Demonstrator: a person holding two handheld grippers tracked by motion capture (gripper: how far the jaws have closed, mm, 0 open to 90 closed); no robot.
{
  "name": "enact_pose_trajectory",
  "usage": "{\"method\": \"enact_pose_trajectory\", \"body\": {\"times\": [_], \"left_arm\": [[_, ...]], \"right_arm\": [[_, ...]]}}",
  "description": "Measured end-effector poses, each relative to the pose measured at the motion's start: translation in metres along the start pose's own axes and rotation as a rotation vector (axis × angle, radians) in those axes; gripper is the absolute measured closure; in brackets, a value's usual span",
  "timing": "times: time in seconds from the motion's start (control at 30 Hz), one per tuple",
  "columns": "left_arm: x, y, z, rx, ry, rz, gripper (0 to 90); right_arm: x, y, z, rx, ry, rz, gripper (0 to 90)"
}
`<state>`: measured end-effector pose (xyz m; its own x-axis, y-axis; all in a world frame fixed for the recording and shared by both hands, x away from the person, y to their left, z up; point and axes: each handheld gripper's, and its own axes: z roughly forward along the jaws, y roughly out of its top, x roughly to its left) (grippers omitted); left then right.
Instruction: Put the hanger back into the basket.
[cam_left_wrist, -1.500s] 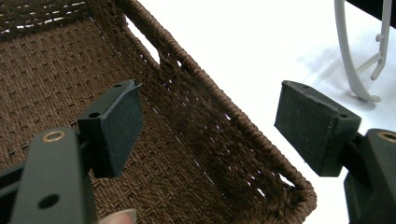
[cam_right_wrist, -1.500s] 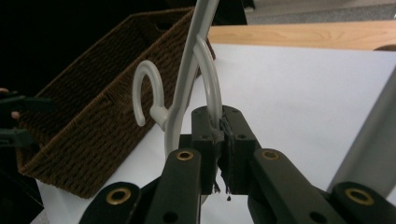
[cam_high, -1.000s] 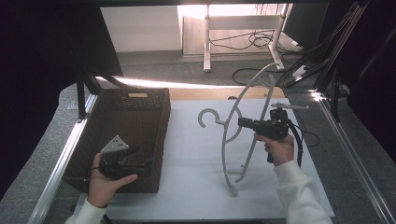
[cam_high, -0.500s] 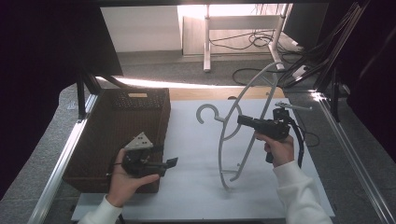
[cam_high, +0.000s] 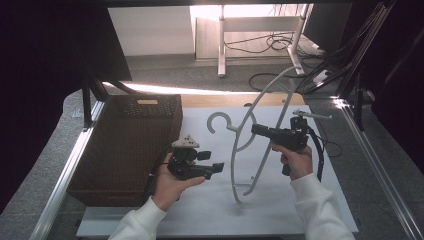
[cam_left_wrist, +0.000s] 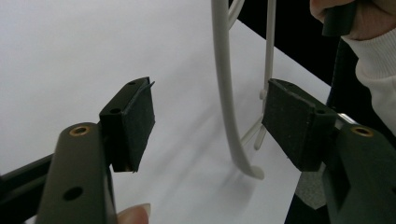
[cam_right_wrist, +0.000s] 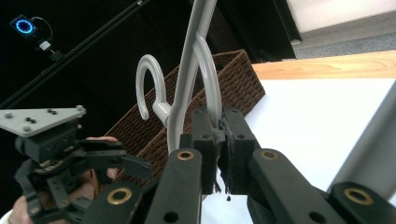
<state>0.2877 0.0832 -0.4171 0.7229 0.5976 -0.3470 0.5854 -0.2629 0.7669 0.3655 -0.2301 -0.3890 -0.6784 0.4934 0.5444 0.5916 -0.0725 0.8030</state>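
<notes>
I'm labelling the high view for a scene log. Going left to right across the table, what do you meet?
Brown wicker basket → left claw, open, held over the white table sheet → white plastic hanger, standing on end → right claw, shut on the hanger.

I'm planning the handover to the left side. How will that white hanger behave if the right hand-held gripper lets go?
The hanger looks like thin moulded plastic, so probably light and fairly stiff. It stands tilted on one end on the white table, pinched near its neck by the right hand-held gripper, so it would likely topple once released. The left hand-held gripper is open beside its arm.
</notes>
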Motion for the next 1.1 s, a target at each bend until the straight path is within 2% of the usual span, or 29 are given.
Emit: {"method": "enact_pose_trajectory", "body": {"times": [0.13, 0.2, 0.23, 0.37, 0.47, 0.53, 0.63, 0.7, 0.77, 1.1], "left_arm": [[0.002, 0.005, 0.018, -0.004, -0.040, -0.024, 37.5], [0.003, 0.006, 0.021, -0.005, -0.051, -0.029, 40.4], [0.004, 0.007, 0.028, -0.009, -0.074, -0.042, 42.0], [0.005, 0.010, 0.040, -0.023, -0.096, -0.065, 49.0], [0.005, 0.011, 0.045, -0.030, -0.097, -0.079, 53.2], [0.006, 0.011, 0.048, -0.042, -0.094, -0.096, 61.0], [0.006, 0.011, 0.049, -0.049, -0.093, -0.096, 69.0], [0.007, 0.012, 0.049, -0.050, -0.093, -0.098, 71.1], [0.007, 0.012, 0.048, -0.054, -0.098, -0.097, 78.6], [0.004, 0.011, 0.040, -0.088, -0.053, -0.052, 80.1]], "right_arm": [[0.000, -0.001, 0.001, -0.009, 0.013, 0.013, 85.7], [-0.001, -0.002, 0.002, -0.013, 0.021, 0.014, 85.7], [0.000, -0.003, 0.003, -0.016, 0.024, 0.019, 85.7], [0.001, -0.005, 0.006, -0.023, 0.036, 0.024, 85.7], [0.001, -0.005, 0.006, -0.026, 0.041, 0.025, 85.7], [0.001, -0.006, 0.007, -0.034, 0.057, 0.038, 85.6], [0.001, -0.007, 0.007, -0.039, 0.065, 0.044, 85.7], [0.000, -0.007, 0.007, -0.039, 0.067, 0.047, 85.6], [0.000, -0.008, 0.008, -0.040, 0.069, 0.053, 85.6], [-0.001, -0.009, 0.009, -0.043, 0.082, 0.062, 84.1]]}}
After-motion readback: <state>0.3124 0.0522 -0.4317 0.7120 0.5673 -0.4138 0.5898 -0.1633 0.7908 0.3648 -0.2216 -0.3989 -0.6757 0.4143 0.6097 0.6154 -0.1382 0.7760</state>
